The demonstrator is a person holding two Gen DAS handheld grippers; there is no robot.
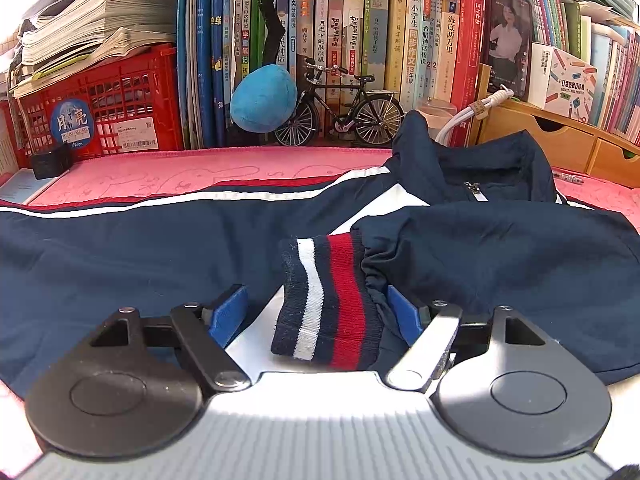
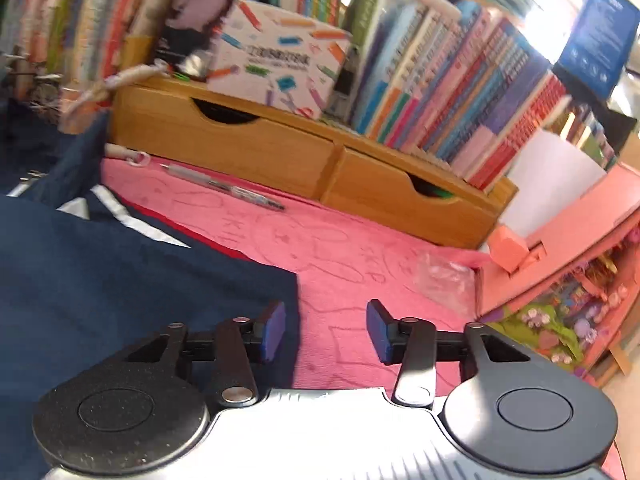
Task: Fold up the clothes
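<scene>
A navy jacket [image 1: 120, 248] with white and red stripes lies spread on the pink mat [image 1: 180, 172]. One sleeve is folded across the body, and its ribbed cuff [image 1: 328, 300], striped navy, white and red, lies between the fingers of my left gripper [image 1: 316, 312]. That gripper is open; its left pad stands clear of the cuff and its right pad sits beside the sleeve fabric. In the right wrist view my right gripper [image 2: 326, 328] is open over bare mat [image 2: 340, 240] at the jacket's [image 2: 100, 280] right edge, with nothing between its fingers.
Books line the back. A red crate [image 1: 120, 104], a blue plush [image 1: 264, 98] and a model bicycle [image 1: 340, 112] stand behind the mat. A wooden drawer unit [image 2: 260, 152], a pen [image 2: 224, 188], a clear wrapper [image 2: 444, 276] and a pink box [image 2: 560, 232] lie to the right.
</scene>
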